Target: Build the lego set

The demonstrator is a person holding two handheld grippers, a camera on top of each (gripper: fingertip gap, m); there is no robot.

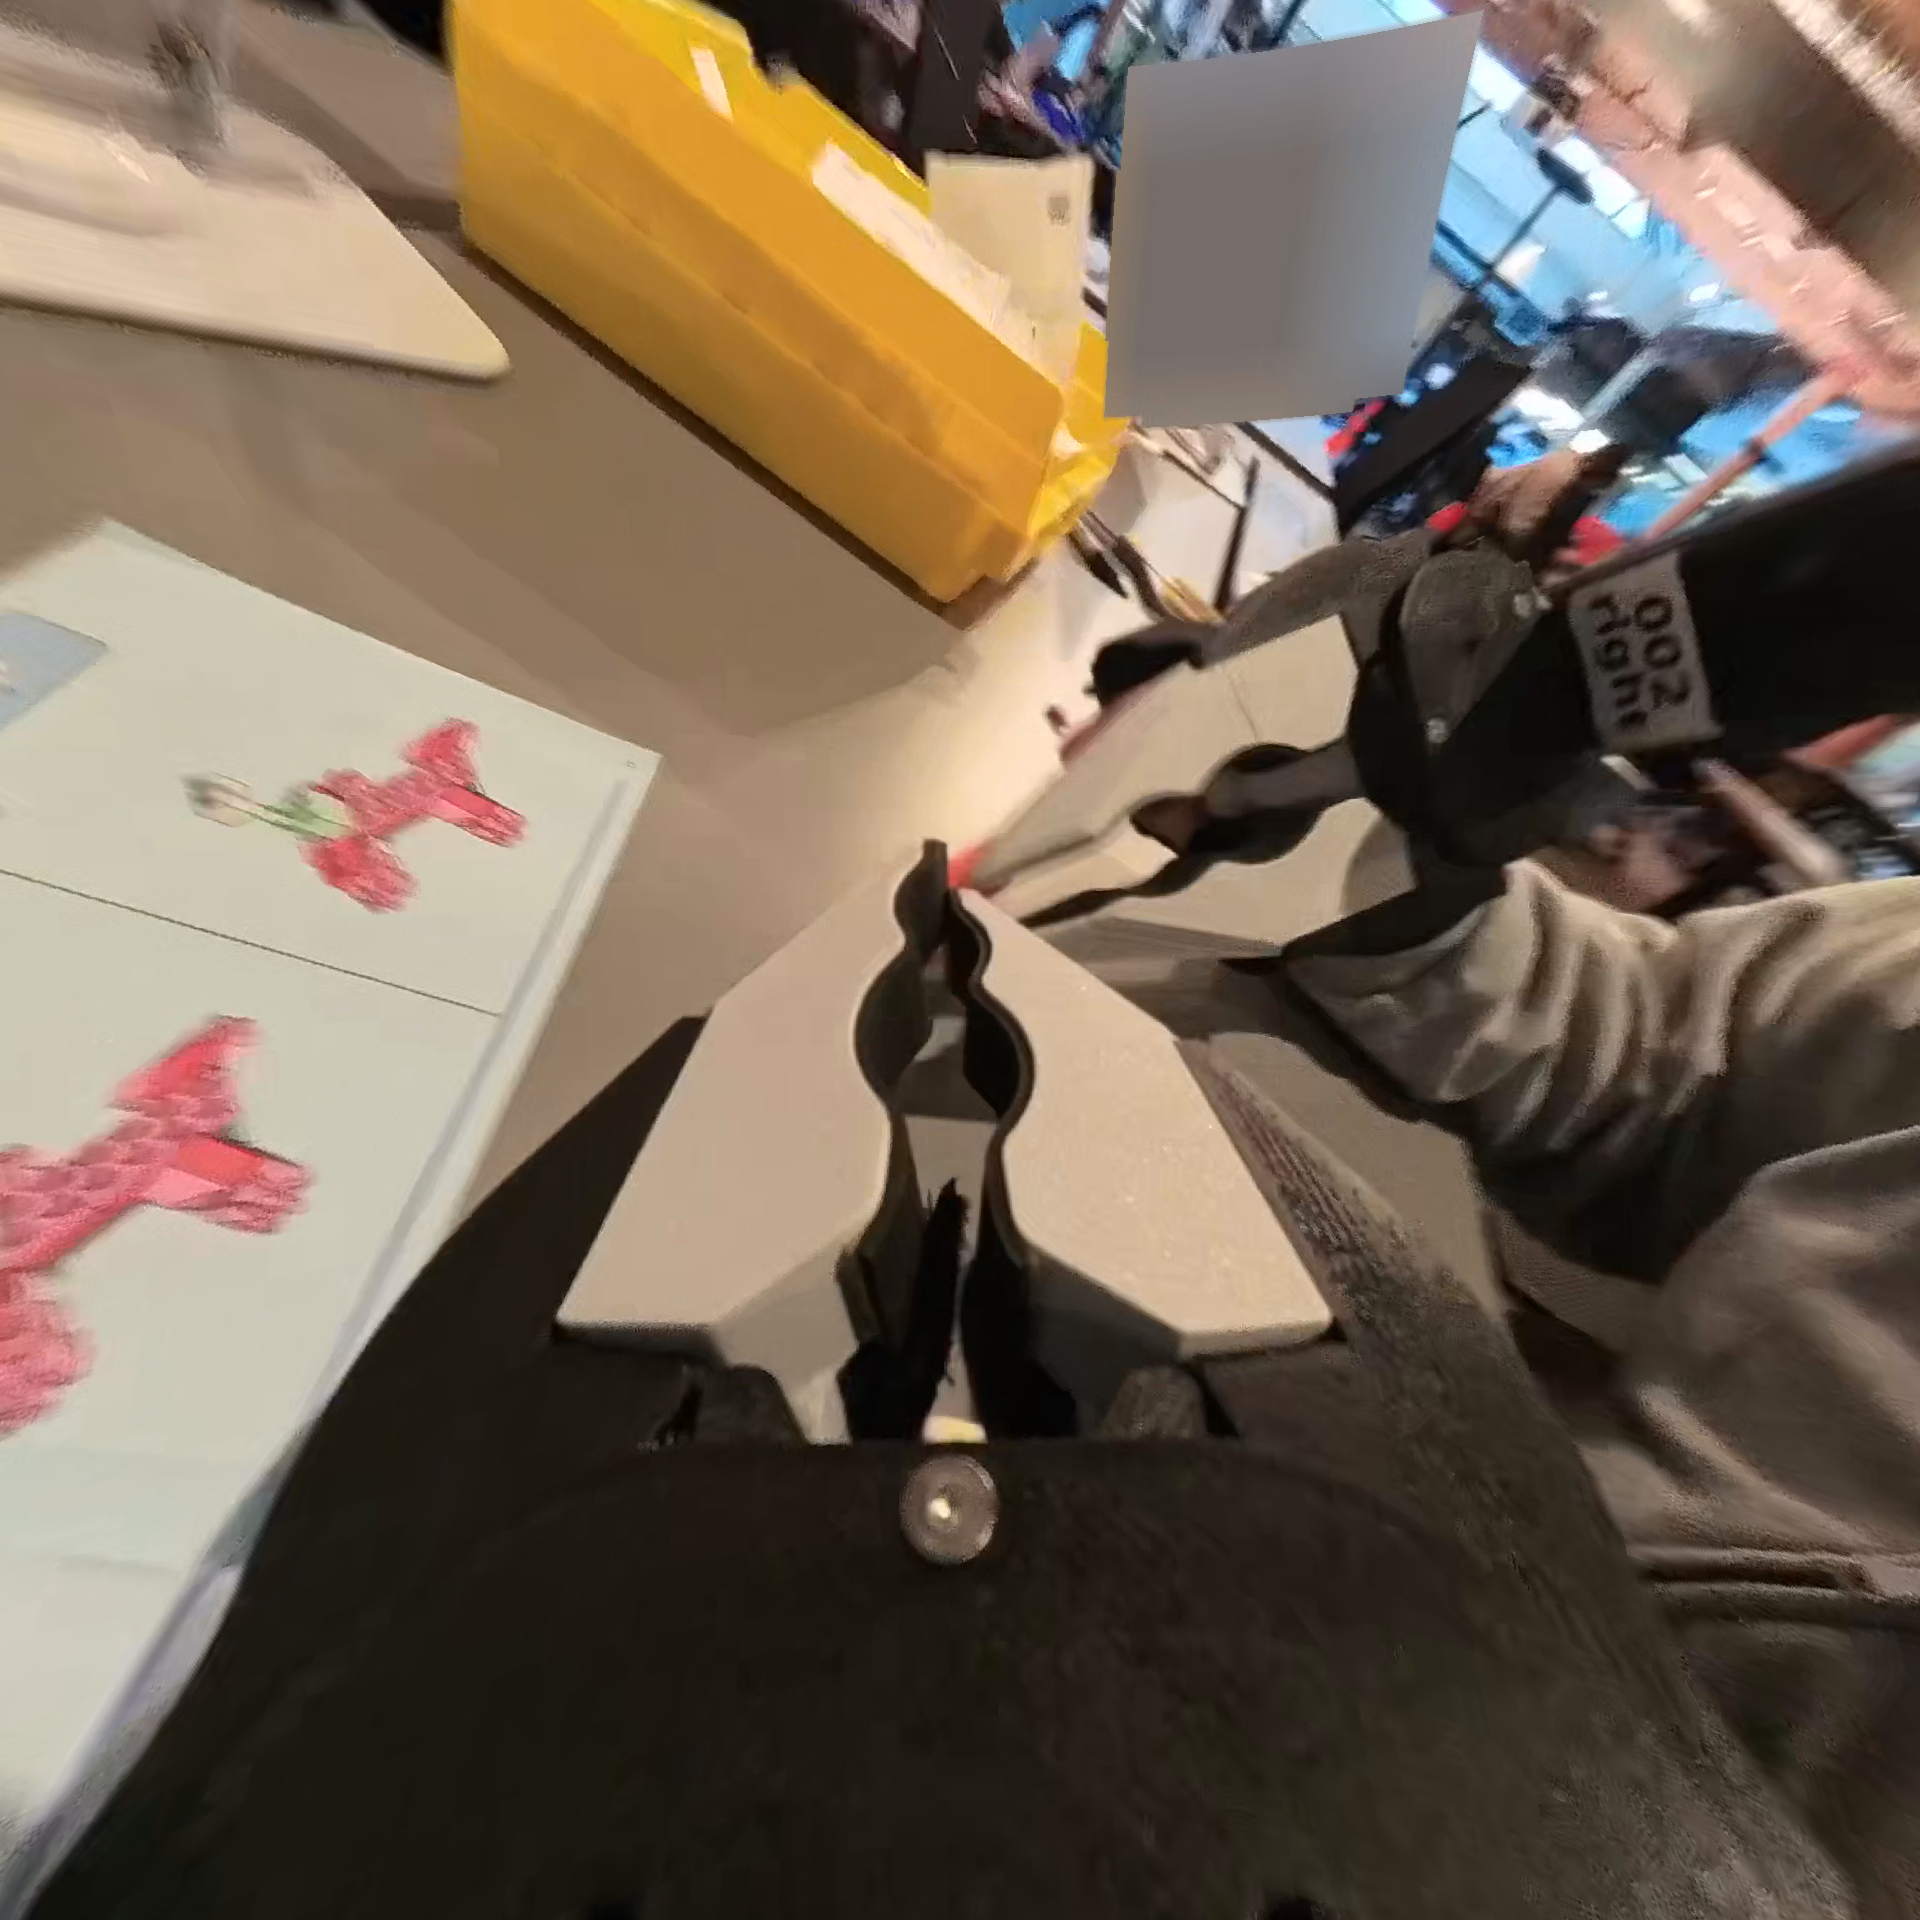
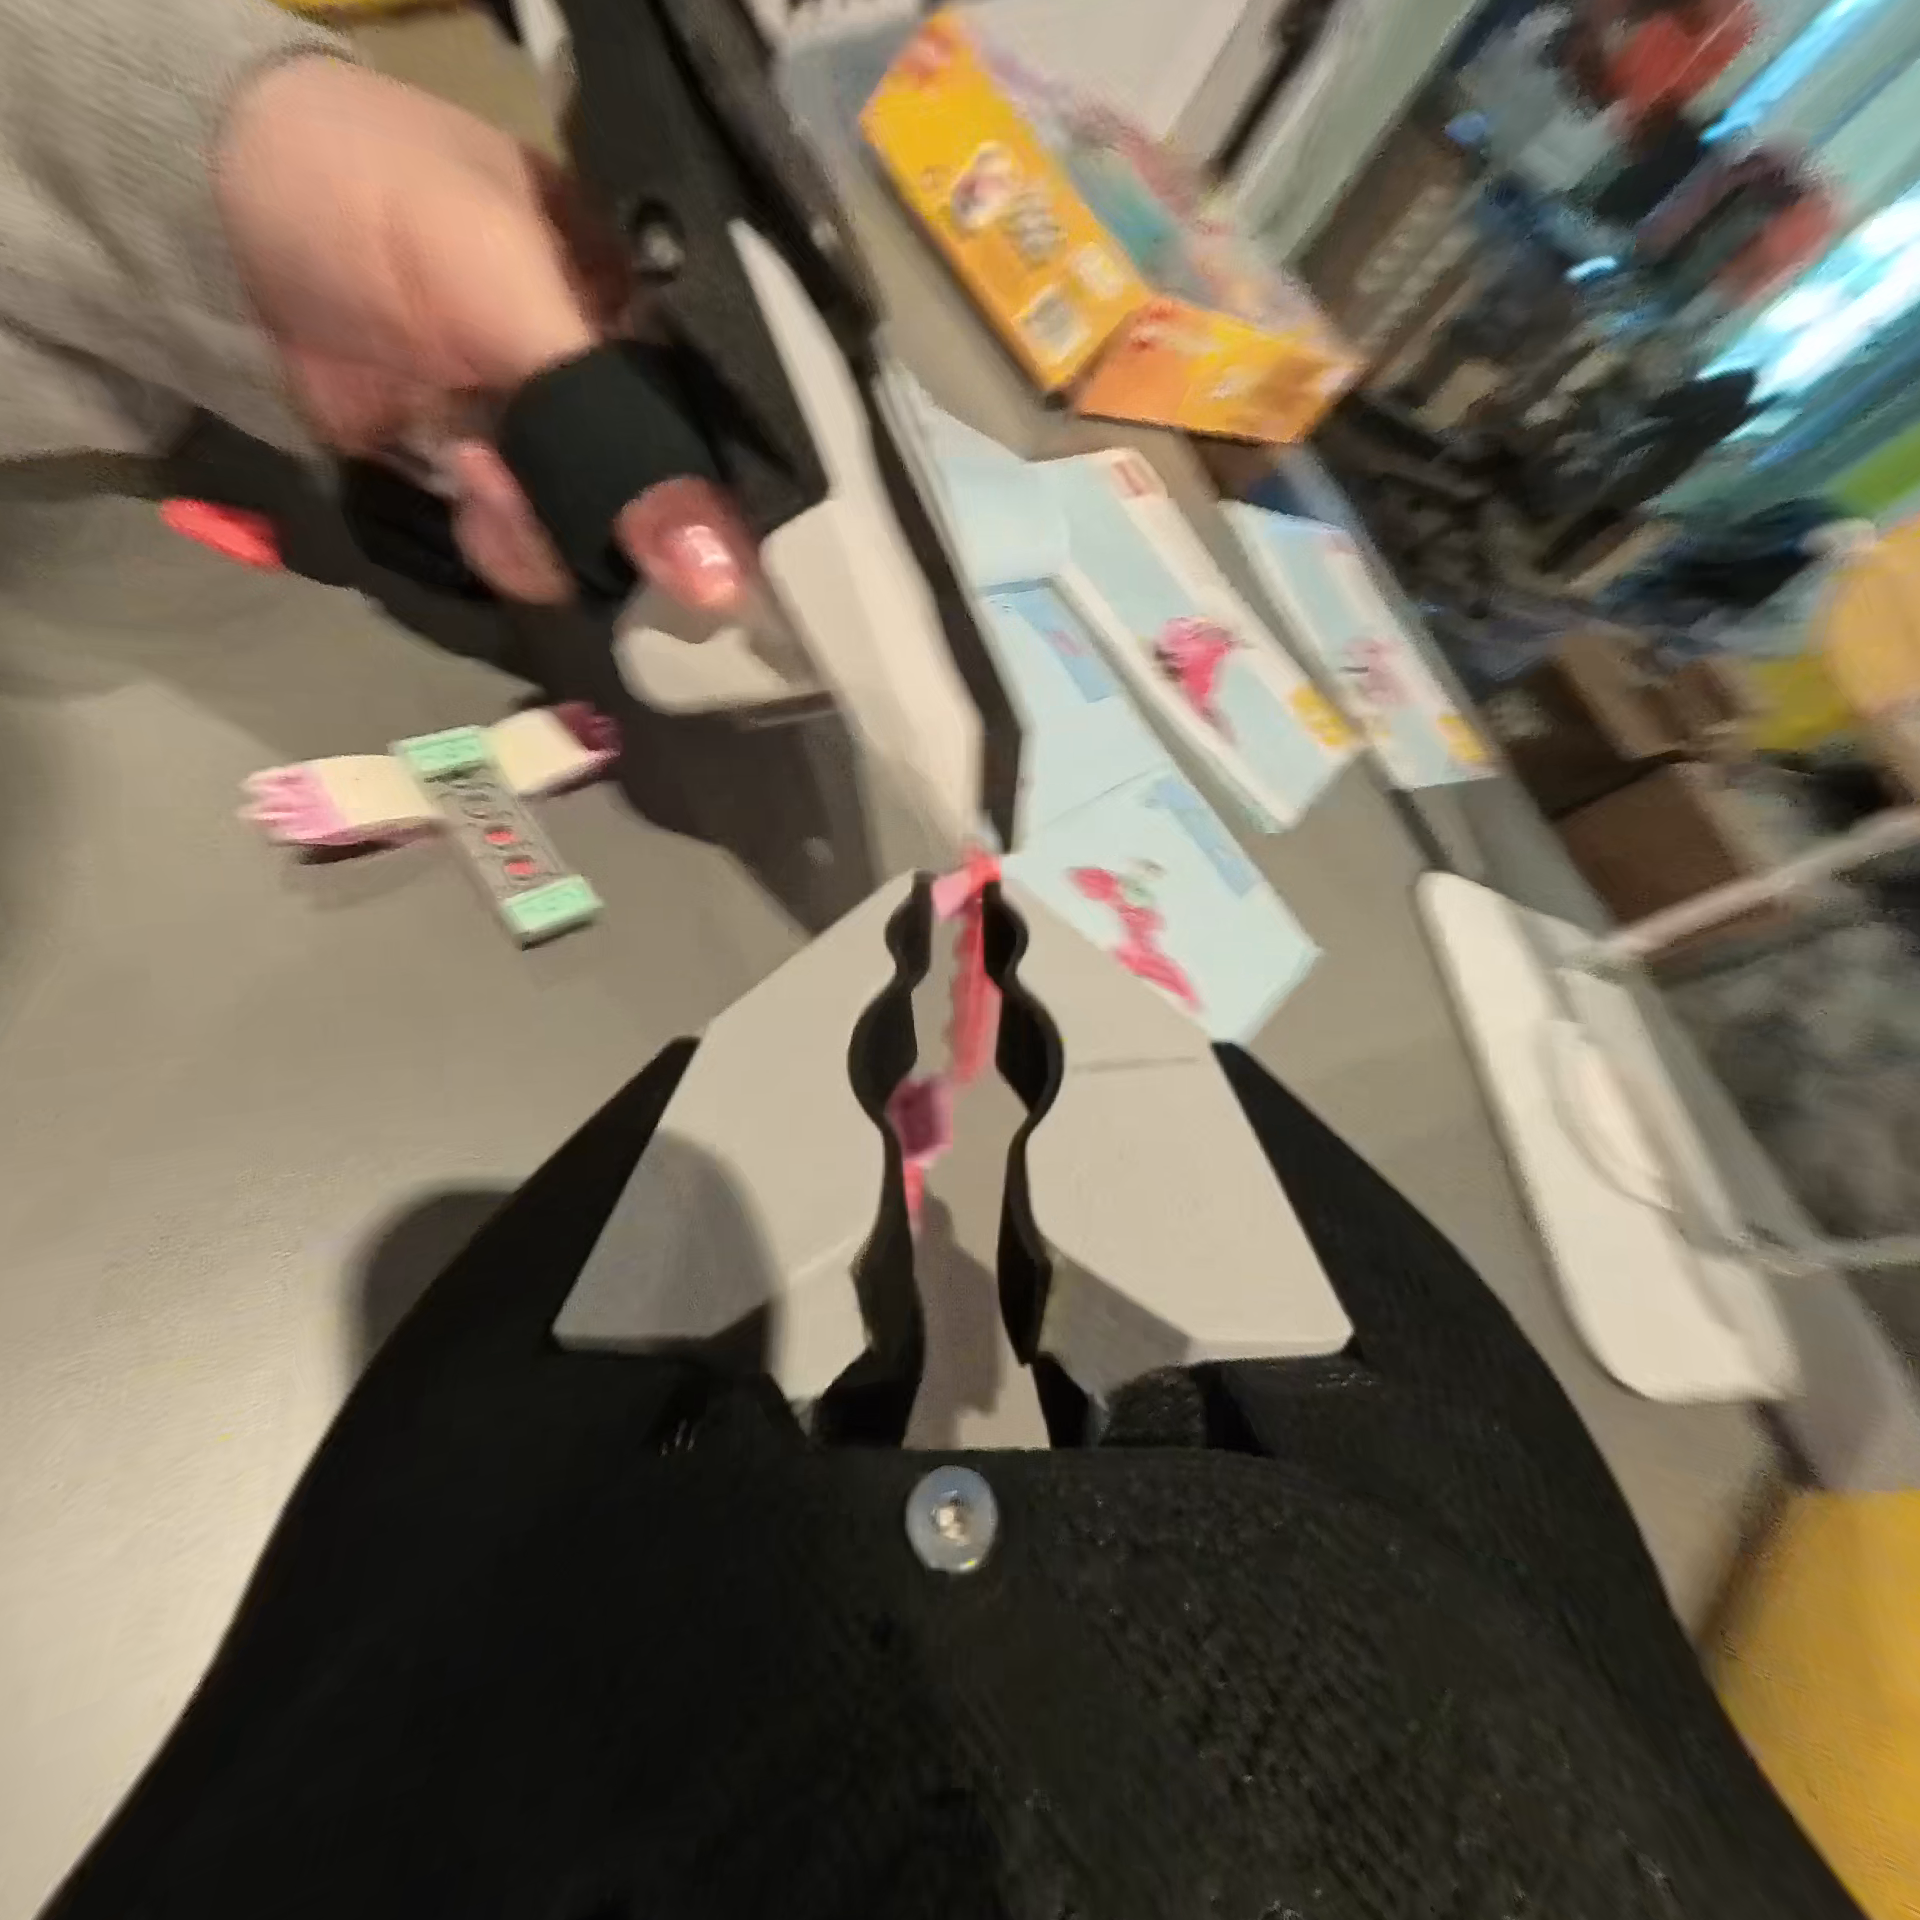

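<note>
My right gripper (image 2: 961,904) is shut on a thin pink lego piece (image 2: 971,997) that runs lengthwise between its jaws, held above the grey table. My left gripper (image 1: 940,904) is shut, and a sliver of the pink piece (image 1: 964,862) shows at its tips. The two grippers meet tip to tip: the left gripper (image 2: 977,821) comes in from the upper left in the right wrist view, and the right gripper (image 1: 997,868) comes in from the right in the left wrist view. A partly built model (image 2: 468,800) in pink, white, mint and grey lies on the table to the left.
An open instruction booklet (image 1: 260,935) with pink model pictures lies on the table and also shows in the right wrist view (image 2: 1164,894). A yellow bin (image 1: 748,312) and a white pad (image 1: 260,281) stand behind. A yellow lego box (image 2: 1039,260) lies farther back. A hand (image 2: 416,281) holds the left gripper. Only a small space, under 4 cm, lies between the two pairs of fingers.
</note>
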